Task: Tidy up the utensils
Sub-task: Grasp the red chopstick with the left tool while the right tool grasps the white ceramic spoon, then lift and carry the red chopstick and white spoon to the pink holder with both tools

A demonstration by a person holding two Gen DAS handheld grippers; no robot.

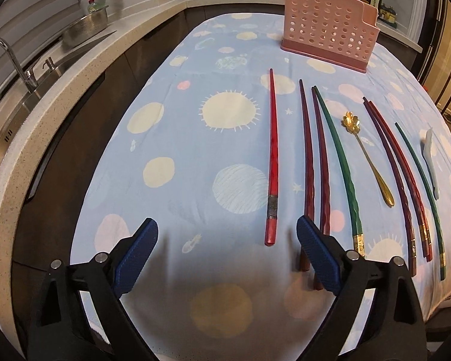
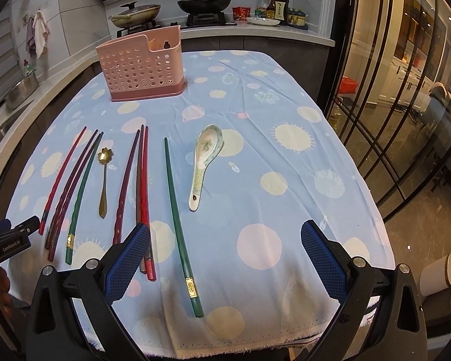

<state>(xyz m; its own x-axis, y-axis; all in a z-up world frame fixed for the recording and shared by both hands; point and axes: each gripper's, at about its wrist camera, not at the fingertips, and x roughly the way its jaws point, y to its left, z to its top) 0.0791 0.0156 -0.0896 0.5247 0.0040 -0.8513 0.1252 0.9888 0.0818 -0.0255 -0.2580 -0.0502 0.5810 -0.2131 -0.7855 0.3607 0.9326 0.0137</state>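
Lacquered chopsticks [image 2: 142, 186] — red, purple and green — are laid lengthwise on the desk [image 2: 285, 156], with a gold spoon [image 2: 104, 177] among them and a ceramic spoon [image 2: 206, 159] beside. Behind is set a pink perforated holder [image 2: 141, 69]. Left hand-held gripper [image 1: 227, 258] and right hand-held gripper [image 2: 225, 264] are spread — nothing is pinched.

Left gripper [image 1: 227, 237], black-framed with blue textured pads, tilts steeply down, jaws spread wide, nothing between them. Right gripper [image 2: 225, 240], same build, also angled downward, jaws wide apart and gripping nothing.
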